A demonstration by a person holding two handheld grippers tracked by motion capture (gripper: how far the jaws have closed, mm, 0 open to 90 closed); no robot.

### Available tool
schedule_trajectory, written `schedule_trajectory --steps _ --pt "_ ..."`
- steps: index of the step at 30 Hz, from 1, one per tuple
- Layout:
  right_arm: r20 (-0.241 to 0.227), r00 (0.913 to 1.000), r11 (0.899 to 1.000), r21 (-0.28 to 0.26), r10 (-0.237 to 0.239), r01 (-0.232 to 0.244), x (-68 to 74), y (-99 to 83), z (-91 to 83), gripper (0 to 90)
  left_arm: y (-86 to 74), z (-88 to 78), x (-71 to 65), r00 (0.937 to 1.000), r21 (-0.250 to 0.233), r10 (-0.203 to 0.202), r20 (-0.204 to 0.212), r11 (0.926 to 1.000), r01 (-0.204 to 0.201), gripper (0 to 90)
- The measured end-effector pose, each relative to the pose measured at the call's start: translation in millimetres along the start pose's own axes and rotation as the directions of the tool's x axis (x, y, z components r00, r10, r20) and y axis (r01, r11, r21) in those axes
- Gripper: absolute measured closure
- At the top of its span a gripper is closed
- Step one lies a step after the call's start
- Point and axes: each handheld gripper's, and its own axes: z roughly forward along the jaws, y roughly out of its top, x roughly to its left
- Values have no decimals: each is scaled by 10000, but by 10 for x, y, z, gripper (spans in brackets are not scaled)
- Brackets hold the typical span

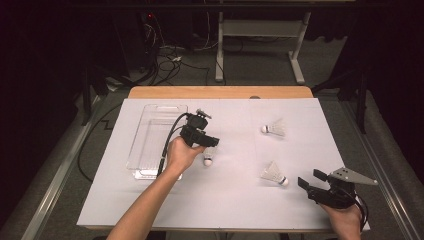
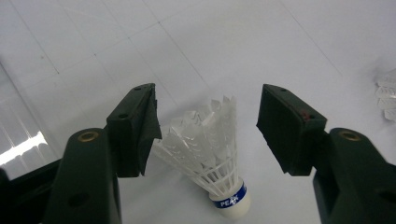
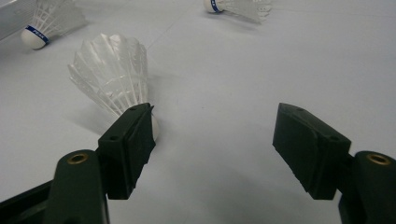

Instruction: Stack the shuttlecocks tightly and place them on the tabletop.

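Beside the clear bin [image 1: 150, 145], left gripper [image 2: 208, 135] has jaws spread around a shuttlecock [image 2: 210, 154] on the tabletop [image 1: 225, 200], no grip yet. Bin empty; 3 shuttlecocks left. Right gripper [image 3: 212, 140] jaws spread, idle.

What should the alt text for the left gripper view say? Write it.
Open left gripper straddling a white feathered shuttlecock lying on the white table sheet, its cork with a blue band nearest the camera. The pads are not pressing it.
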Motion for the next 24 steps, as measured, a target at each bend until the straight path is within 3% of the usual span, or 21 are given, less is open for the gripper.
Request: schedule_trajectory --steps 13,24 --pt "-14 10000 10000 9 11 -11 0 0 1 291 7 24 24 9994 230 -96 329 9997 88 460" --pt "0 10000 10000 10 6 -6 1 0 2 291 -2 7 38 9979 341 -50 648 9994 28 607"
